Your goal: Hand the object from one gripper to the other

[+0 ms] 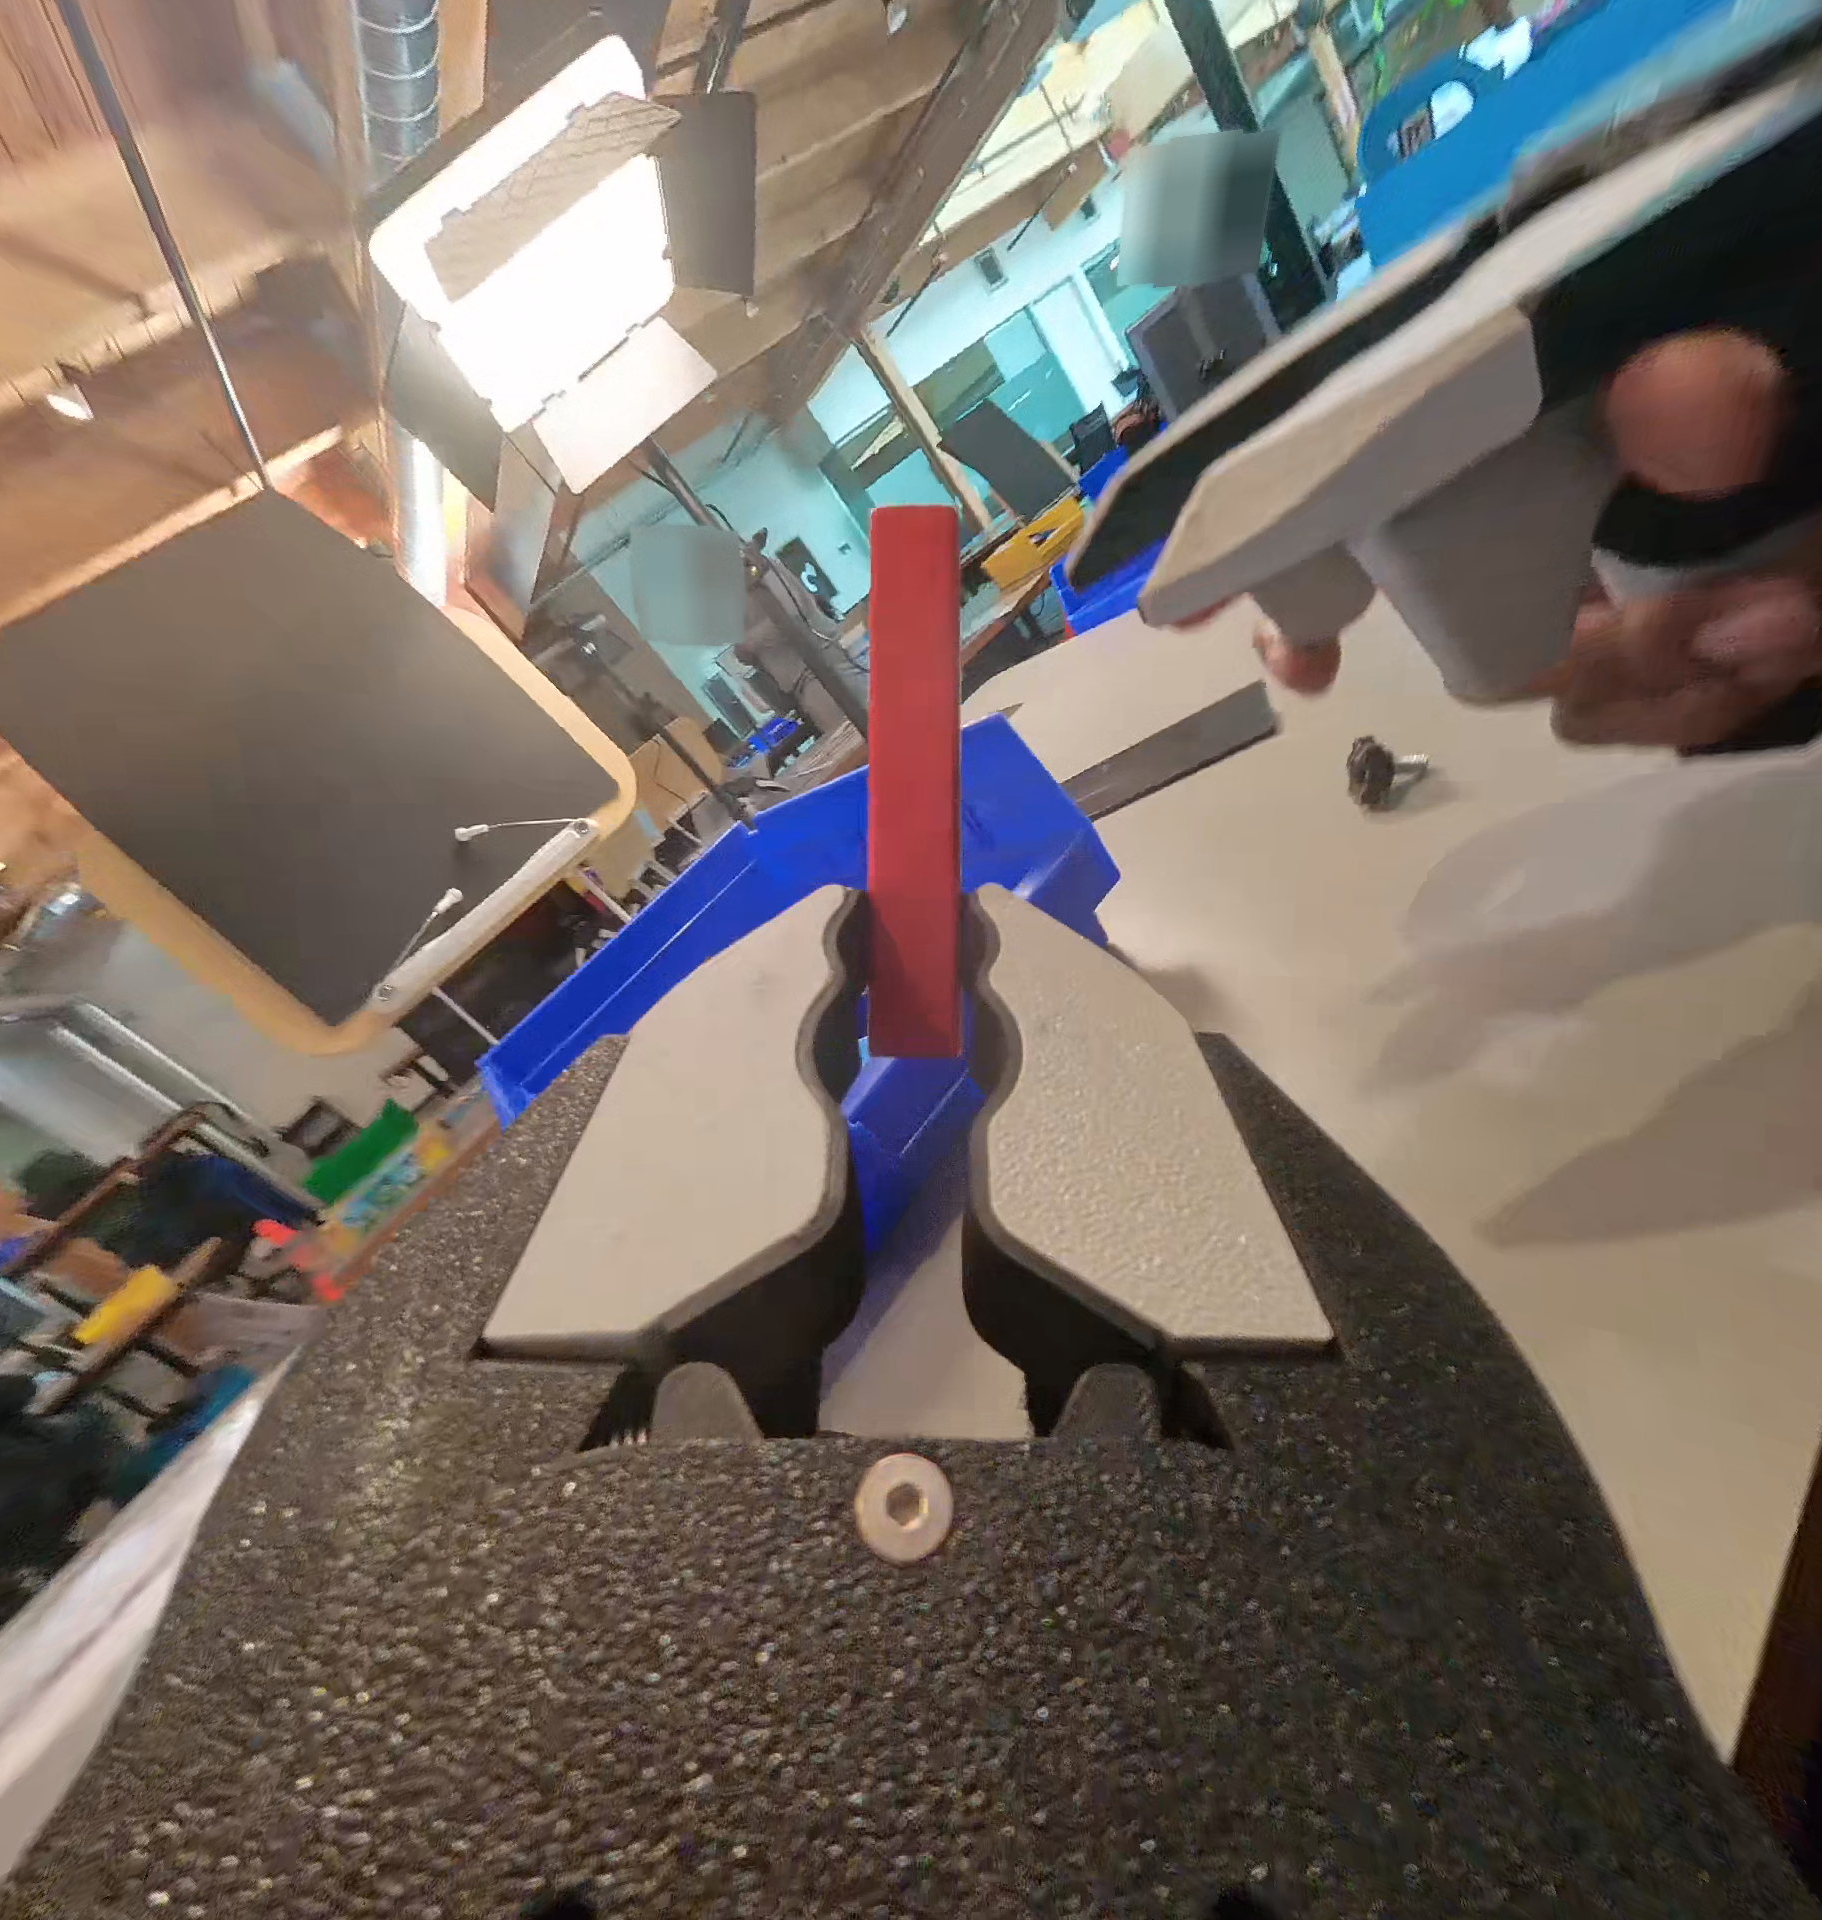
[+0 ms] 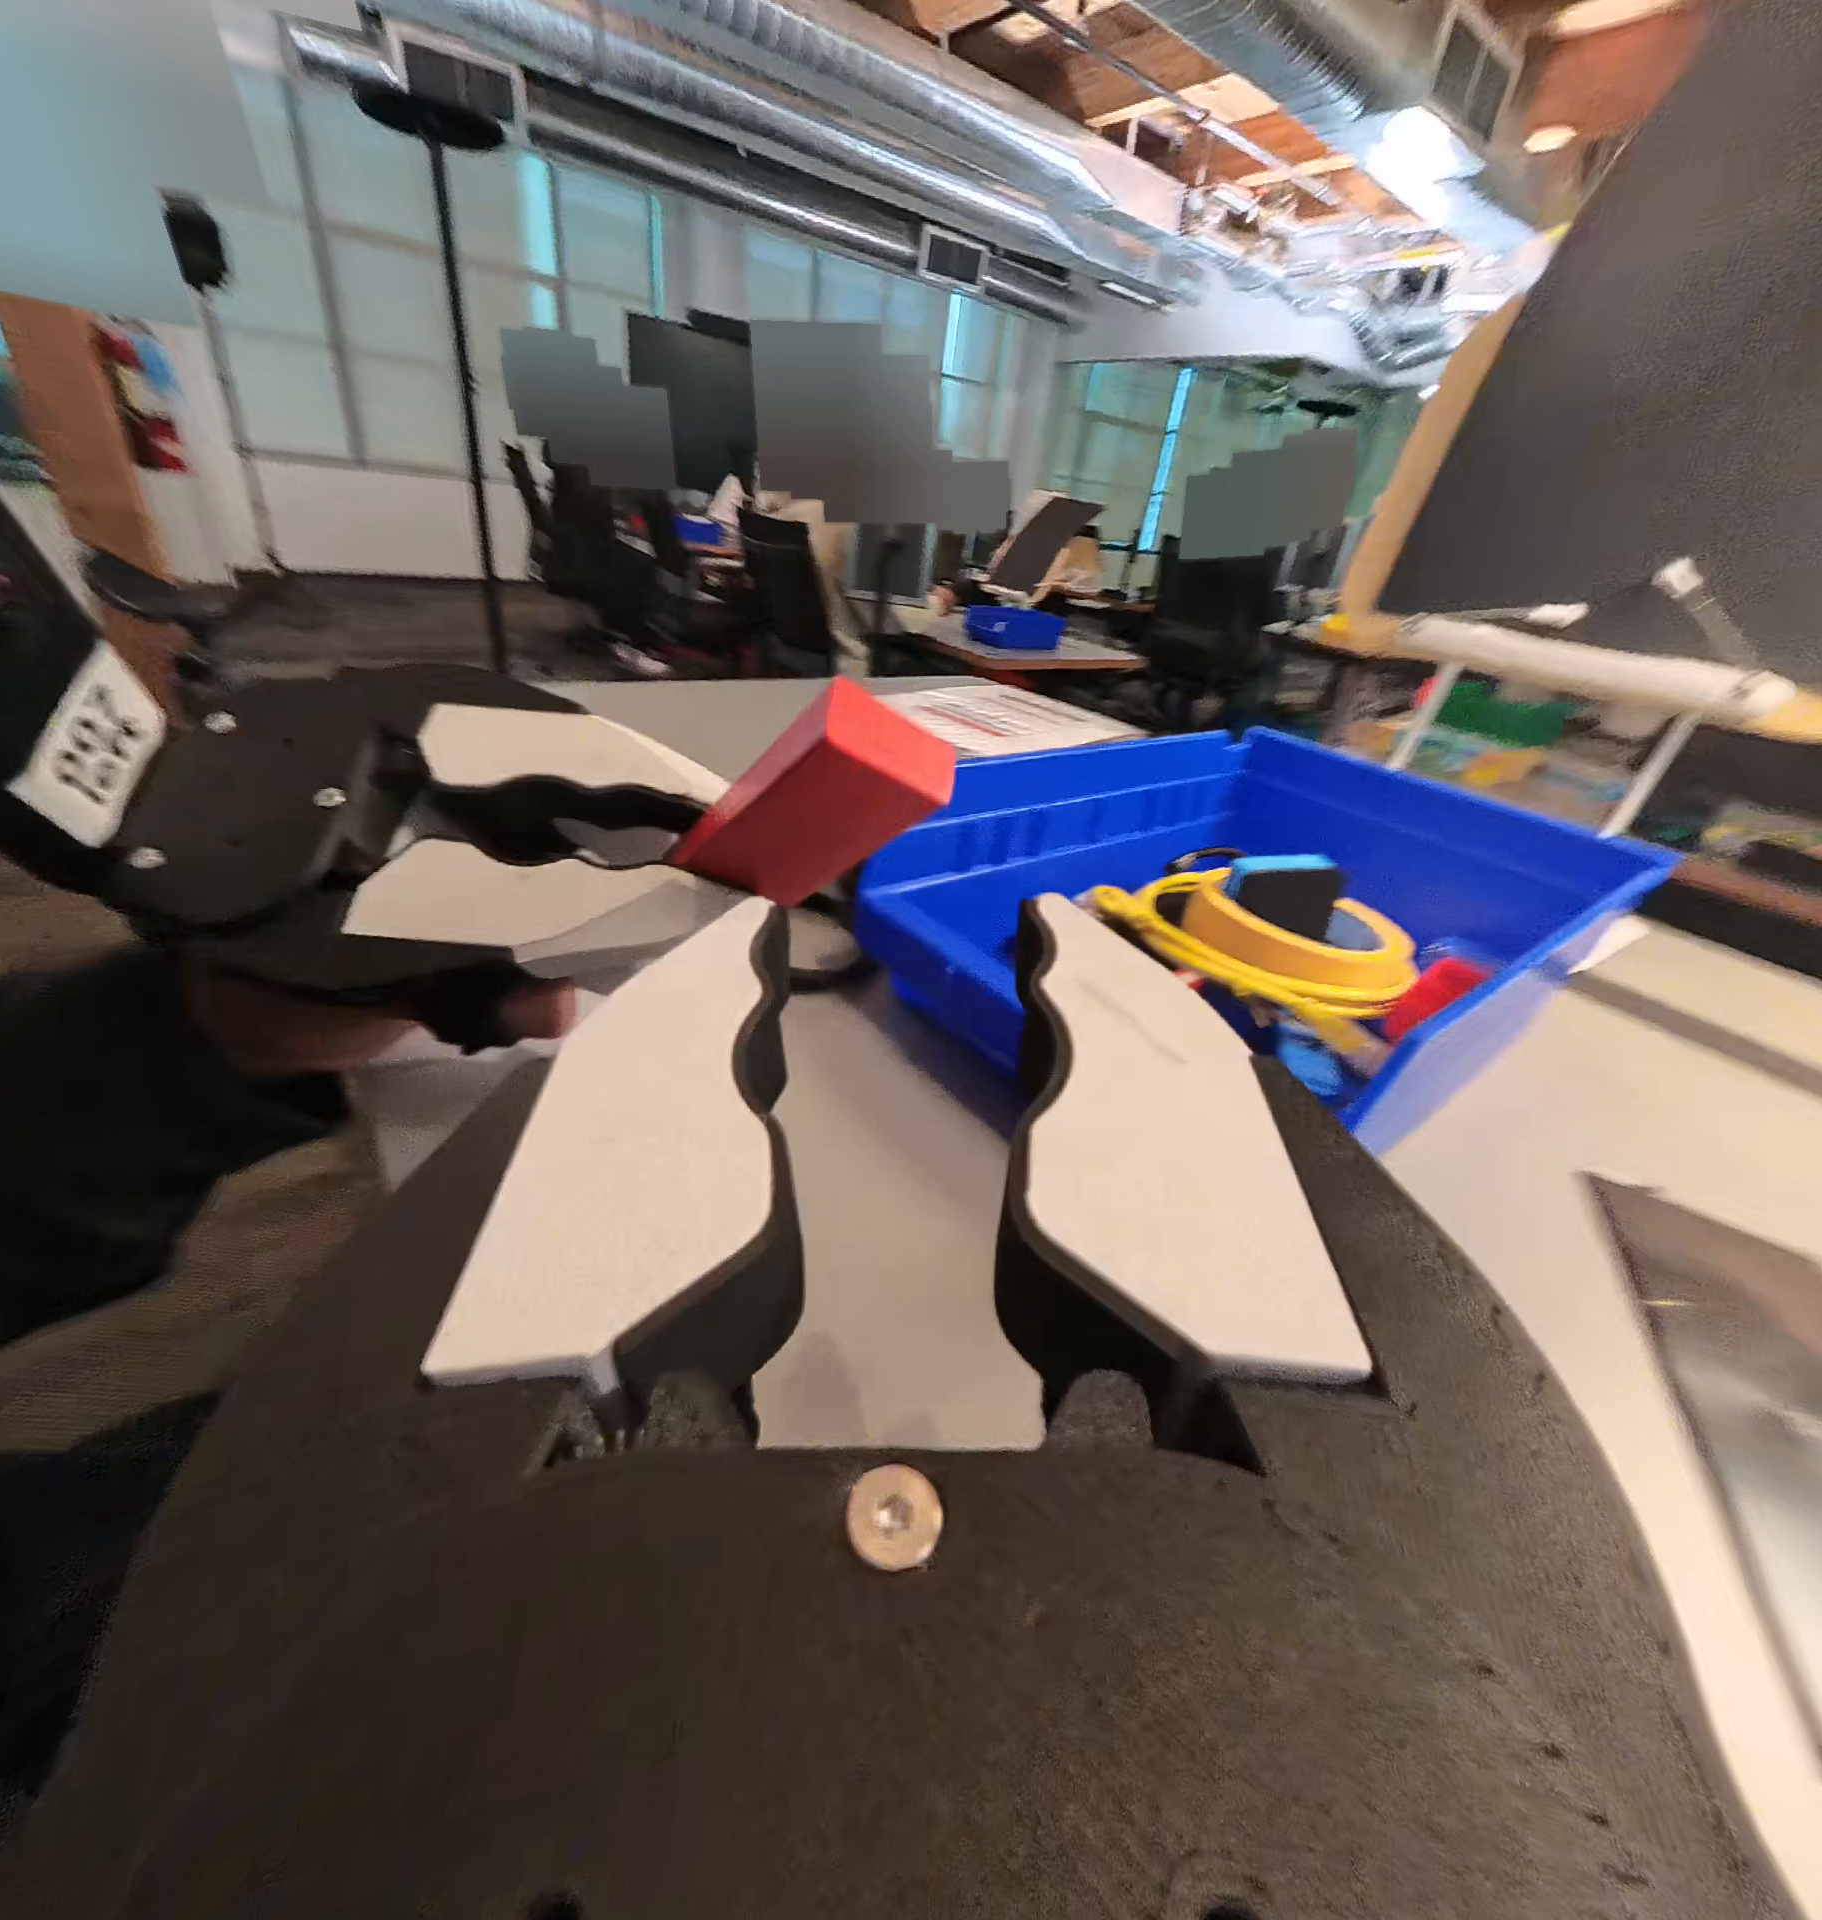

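Grey table mid-frame, left gripper clenching red block, I'd square my released right gripper before biting.

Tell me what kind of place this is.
Probably an open-plan workshop or lab office: bare ceiling ducts, rows of desks with office chairs, and a blue parts bin on a grey worktable.

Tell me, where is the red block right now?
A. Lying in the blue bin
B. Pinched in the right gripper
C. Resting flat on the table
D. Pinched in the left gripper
D. The red block sits clamped between the fingers of the left gripper, sticking out past their tips, while the right gripper is open and empty just short of it, and the blue bin lies behind.
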`<action>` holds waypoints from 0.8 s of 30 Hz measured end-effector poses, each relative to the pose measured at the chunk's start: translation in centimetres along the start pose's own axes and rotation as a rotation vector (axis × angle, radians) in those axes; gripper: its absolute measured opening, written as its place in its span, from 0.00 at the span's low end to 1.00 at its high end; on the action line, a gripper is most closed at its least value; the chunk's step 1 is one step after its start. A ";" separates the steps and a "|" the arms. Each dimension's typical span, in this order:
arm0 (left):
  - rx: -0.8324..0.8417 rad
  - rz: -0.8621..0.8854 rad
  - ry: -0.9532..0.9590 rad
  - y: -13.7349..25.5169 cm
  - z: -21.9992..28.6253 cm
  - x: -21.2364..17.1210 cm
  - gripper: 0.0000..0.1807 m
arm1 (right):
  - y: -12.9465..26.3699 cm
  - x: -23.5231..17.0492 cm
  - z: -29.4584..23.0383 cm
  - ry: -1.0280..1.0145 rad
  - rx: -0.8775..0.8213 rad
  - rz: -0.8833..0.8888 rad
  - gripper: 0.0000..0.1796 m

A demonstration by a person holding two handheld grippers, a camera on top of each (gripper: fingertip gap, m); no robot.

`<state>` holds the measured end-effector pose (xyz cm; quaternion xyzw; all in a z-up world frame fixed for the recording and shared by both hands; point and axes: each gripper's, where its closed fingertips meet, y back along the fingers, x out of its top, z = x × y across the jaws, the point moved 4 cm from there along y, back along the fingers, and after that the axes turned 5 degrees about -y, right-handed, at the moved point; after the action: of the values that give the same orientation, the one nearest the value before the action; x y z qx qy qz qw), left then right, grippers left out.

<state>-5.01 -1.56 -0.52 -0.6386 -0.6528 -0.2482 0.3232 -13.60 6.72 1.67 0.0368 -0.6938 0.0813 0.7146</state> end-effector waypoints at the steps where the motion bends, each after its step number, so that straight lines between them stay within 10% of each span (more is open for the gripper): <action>1: -0.004 -0.015 -0.028 -0.1 0.3 -0.2 0.10 | 0.1 0.1 0.0 0.069 -0.034 -0.003 0.23; 15: -0.197 -0.233 -0.309 -0.4 3.1 -1.5 0.09 | -0.2 -2.9 -1.6 0.890 -0.165 -0.248 0.23; 24: -0.282 -0.243 -0.440 0.3 4.1 -1.0 0.10 | -0.7 -5.3 -2.0 1.043 -0.146 -0.376 0.13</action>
<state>-5.12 0.81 -4.01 -0.6330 -0.7379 -0.2290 0.0499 -11.62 5.98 -3.67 0.0652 -0.2339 -0.0883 0.9660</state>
